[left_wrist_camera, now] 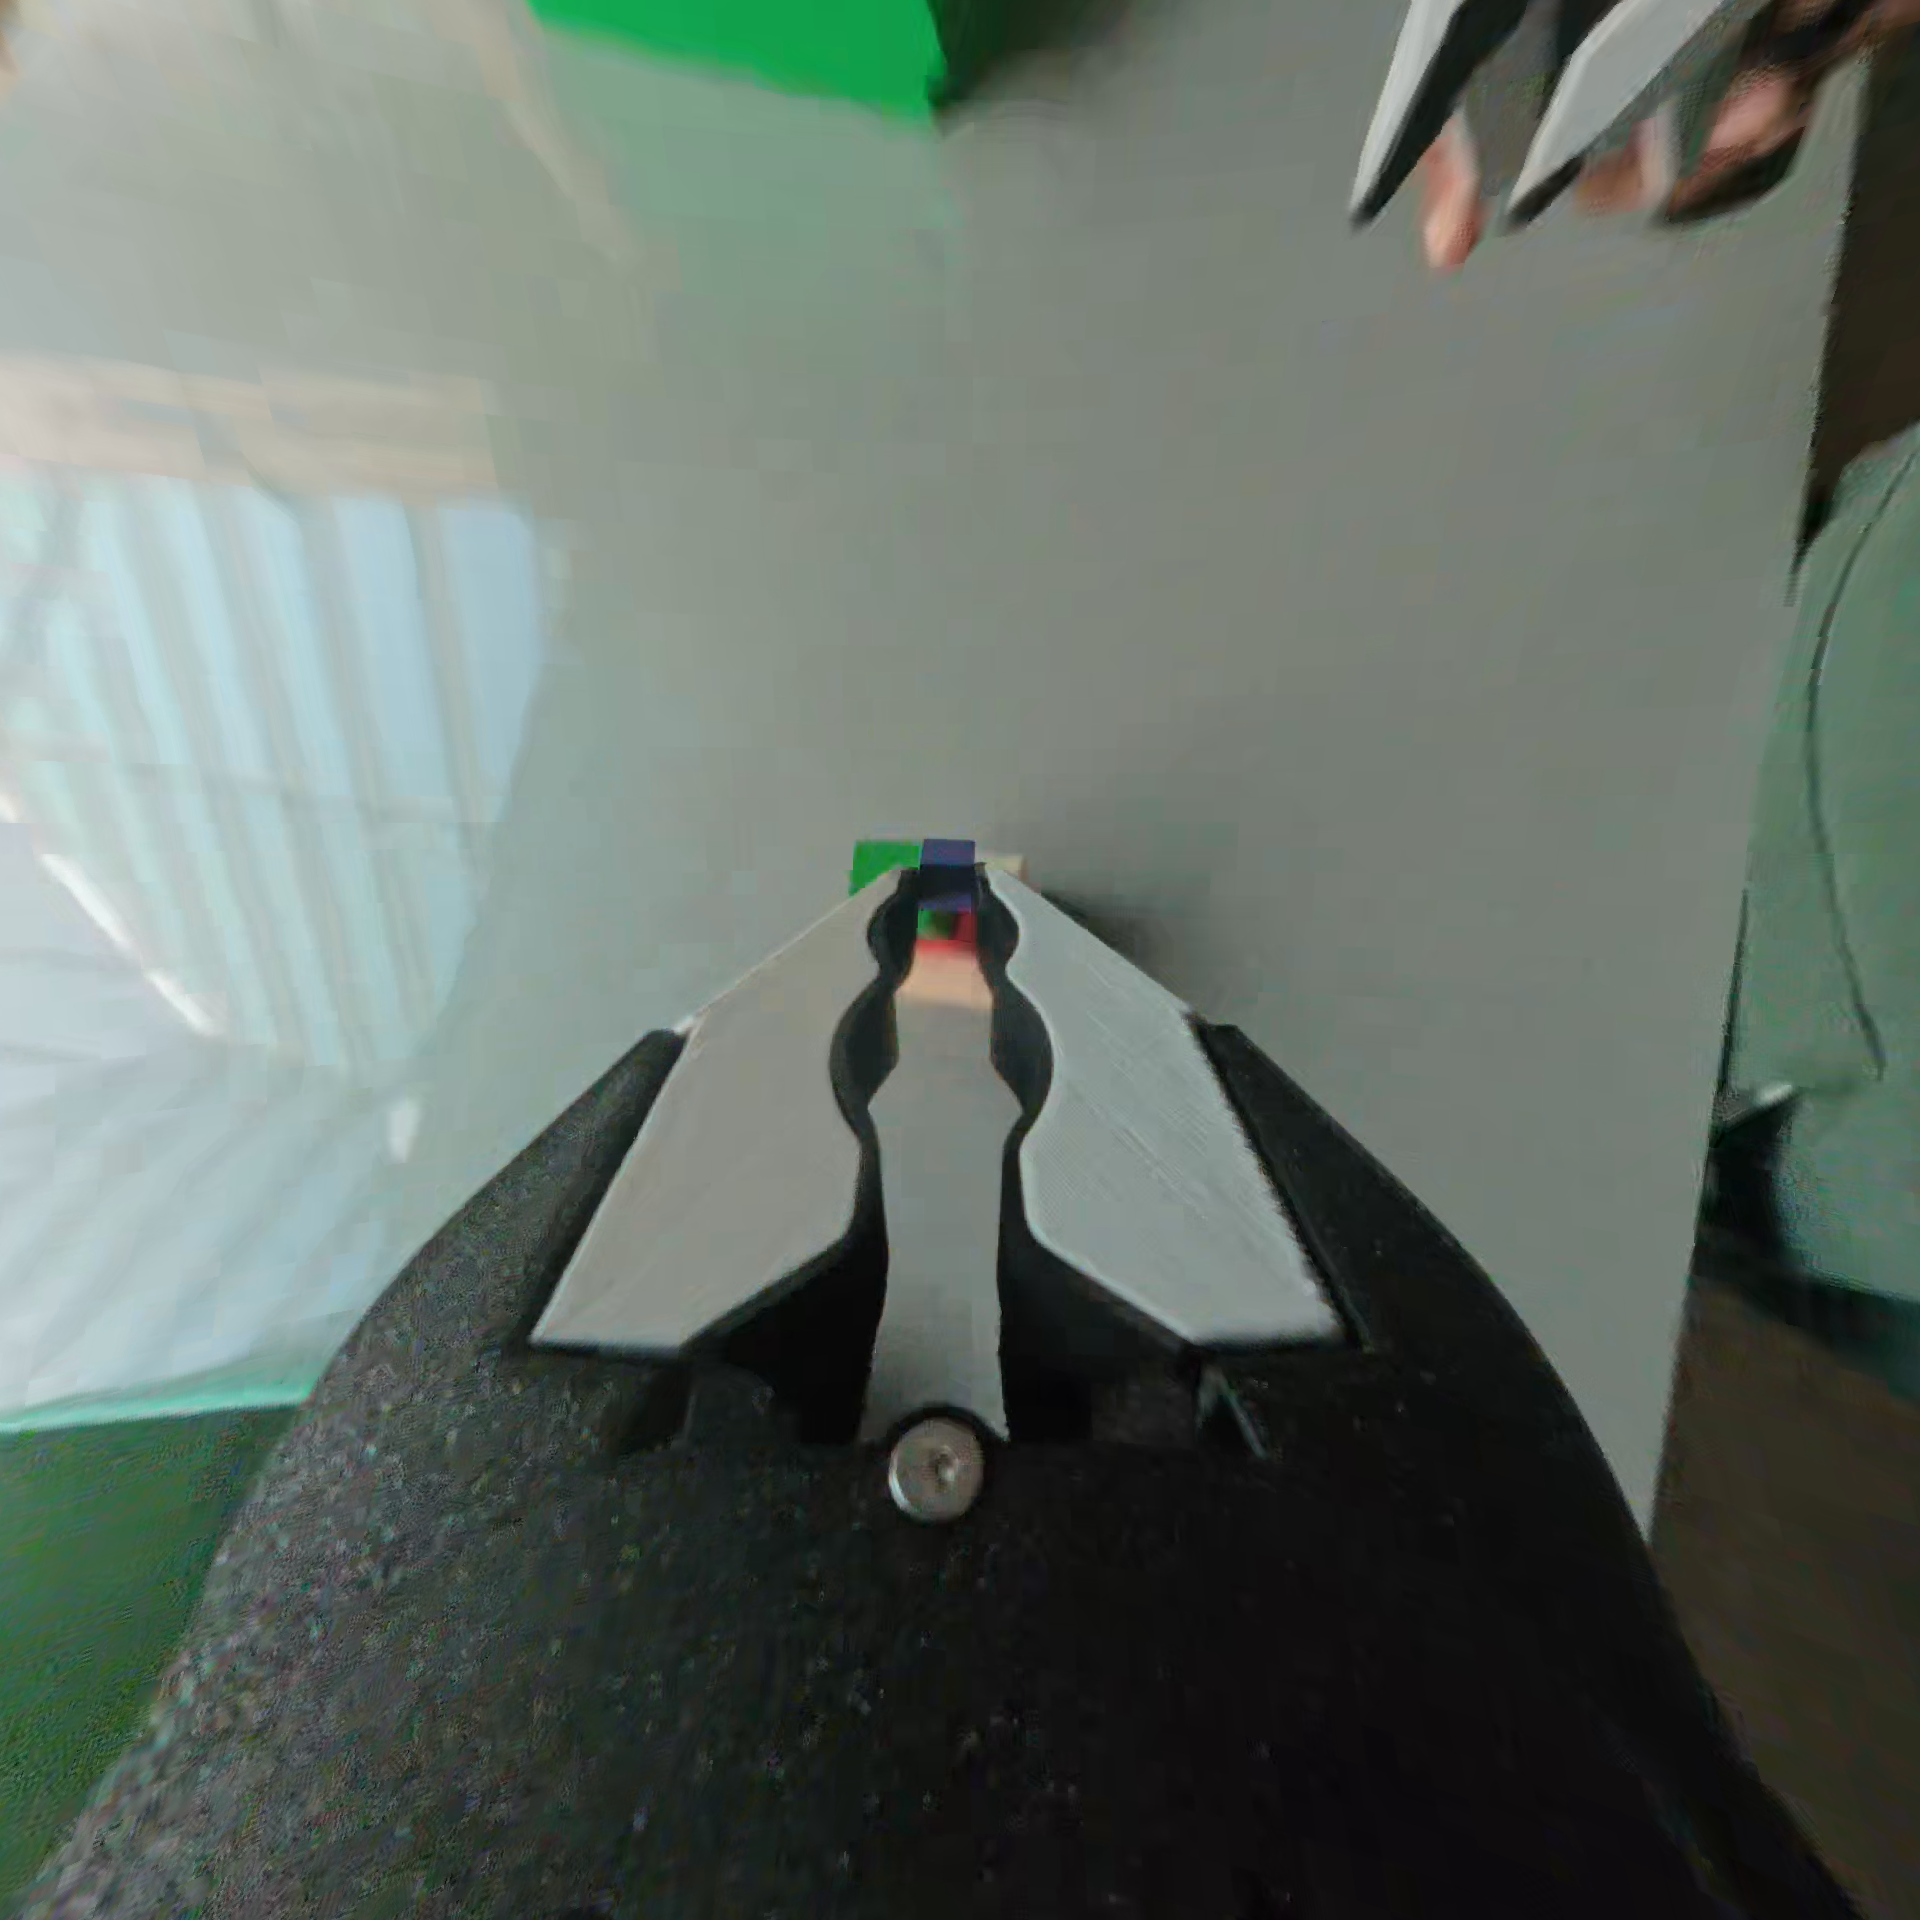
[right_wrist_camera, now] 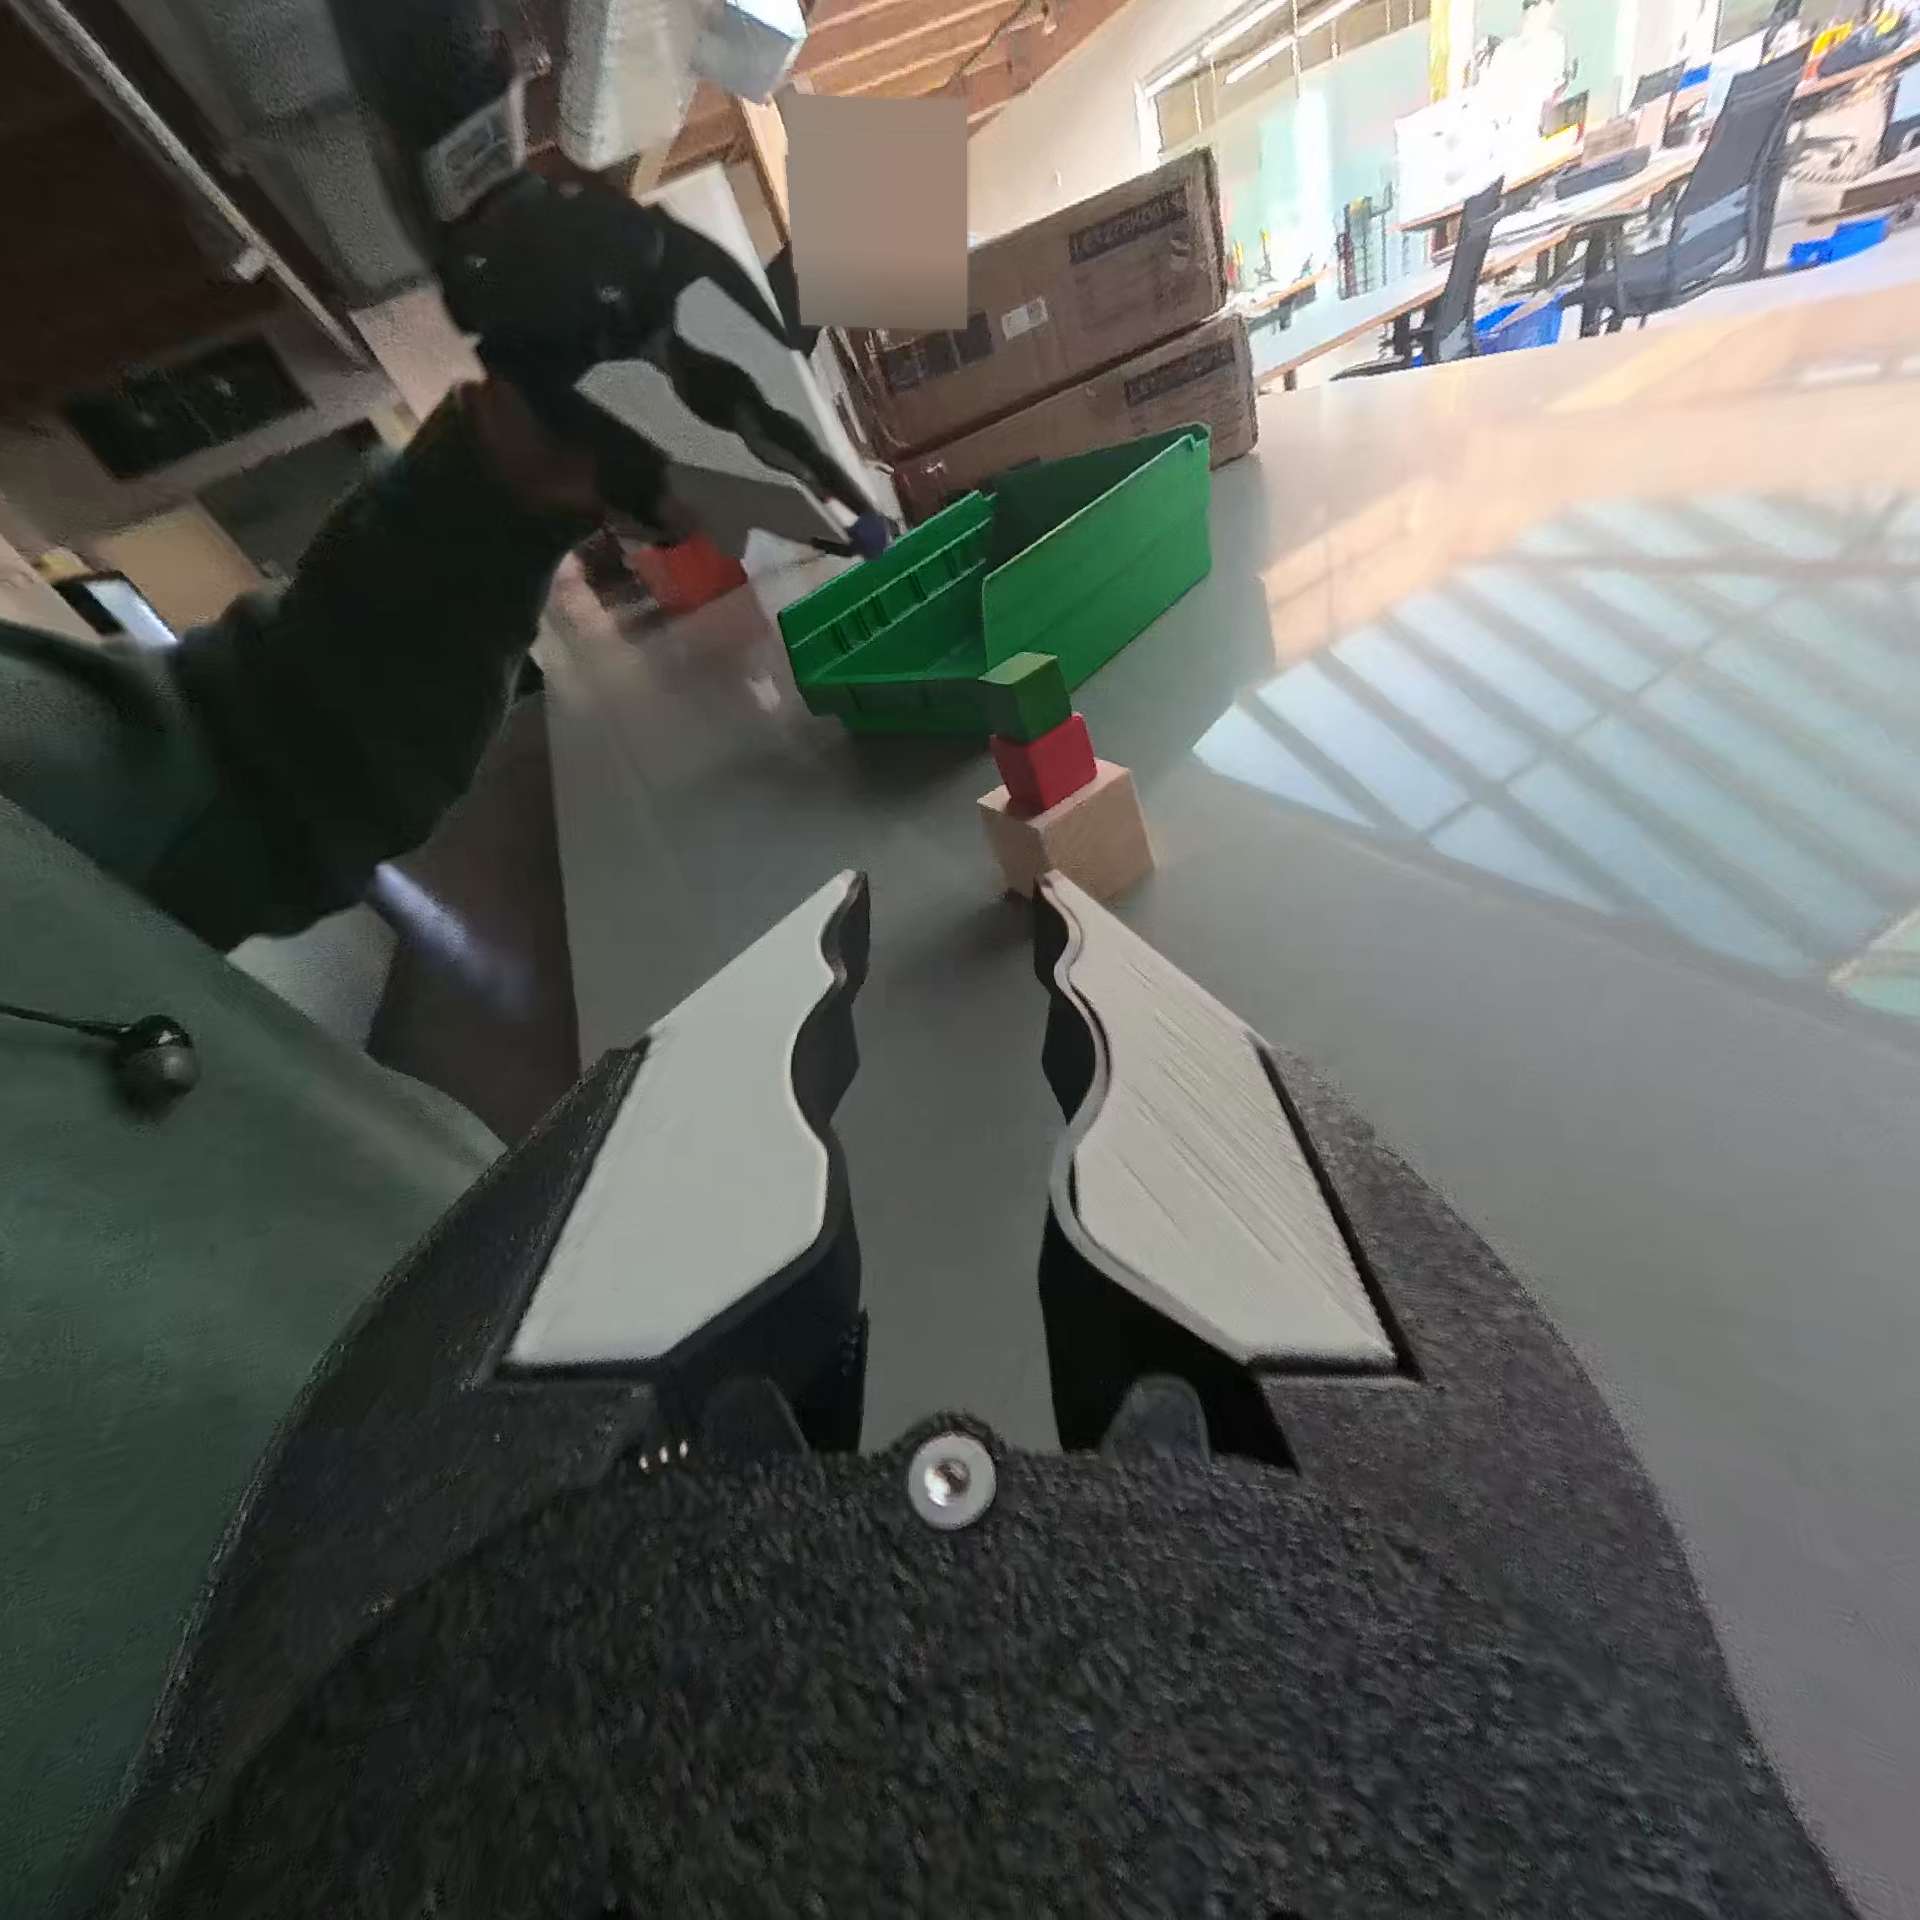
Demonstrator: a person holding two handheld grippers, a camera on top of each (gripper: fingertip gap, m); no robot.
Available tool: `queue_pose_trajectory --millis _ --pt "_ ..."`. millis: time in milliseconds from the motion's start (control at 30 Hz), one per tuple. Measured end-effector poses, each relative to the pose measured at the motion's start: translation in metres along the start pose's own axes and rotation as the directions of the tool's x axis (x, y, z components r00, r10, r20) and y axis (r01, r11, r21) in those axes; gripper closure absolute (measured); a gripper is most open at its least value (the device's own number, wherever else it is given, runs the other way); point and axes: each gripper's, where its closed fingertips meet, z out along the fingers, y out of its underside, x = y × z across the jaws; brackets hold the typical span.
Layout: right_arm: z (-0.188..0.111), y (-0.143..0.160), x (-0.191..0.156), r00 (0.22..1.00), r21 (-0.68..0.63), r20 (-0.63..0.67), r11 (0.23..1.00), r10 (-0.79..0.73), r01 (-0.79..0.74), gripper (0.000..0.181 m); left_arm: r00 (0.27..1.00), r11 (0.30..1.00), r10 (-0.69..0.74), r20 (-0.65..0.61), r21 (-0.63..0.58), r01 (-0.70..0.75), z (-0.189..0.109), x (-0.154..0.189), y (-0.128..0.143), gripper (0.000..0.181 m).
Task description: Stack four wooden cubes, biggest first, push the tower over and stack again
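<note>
My left hand-held gripper point(left_wrist_camera: 943, 883) was closed narrowly on a small dark-blue wooden cube point(left_wrist_camera: 948, 871), pinched at the very fingertips so the faces below stayed free. It hung directly over a stack on the grey desk point(right_wrist_camera: 1455, 1039): a small green cube point(right_wrist_camera: 1027, 694) on a small red cube point(right_wrist_camera: 1044, 771) on a larger pale wooden block point(right_wrist_camera: 1081, 836). My right hand-held gripper point(right_wrist_camera: 951, 894) stood wide and empty just short of that block, near enough to steady it. A green plastic bin point(right_wrist_camera: 1091, 551) sat behind, with cardboard boxes point(right_wrist_camera: 1091, 312) beyond.
</note>
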Motion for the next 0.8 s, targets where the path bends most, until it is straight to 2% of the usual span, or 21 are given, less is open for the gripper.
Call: queue_pose_trajectory --millis 100,300,467,800 --pt "0.001 0.006 -0.006 1.0 0.004 0.021 1.0 0.002 -0.002 0.147 0.996 0.981 0.0 -0.088 -0.194 -0.018 0.012 -0.012 0.015 0.172" --pt "0.004 0.026 -0.018 0.997 -0.065 0.036 0.996 -0.062 0.064 0.133 0.976 0.916 -0.038 -0.213 -0.397 -0.051 0.041 -0.017 0.032 0.172" --pt "-0.002 0.033 -0.014 0.999 -0.064 0.019 0.997 -0.04 0.041 0.133 0.97 0.898 -0.034 -0.242 -0.433 -0.077 0.051 -0.017 0.032 0.172" --pt "-0.002 0.033 -0.008 0.999 -0.063 0.016 0.997 -0.033 0.034 0.133 0.967 0.874 -0.034 -0.253 -0.476 -0.093 0.052 -0.019 0.035 0.172"
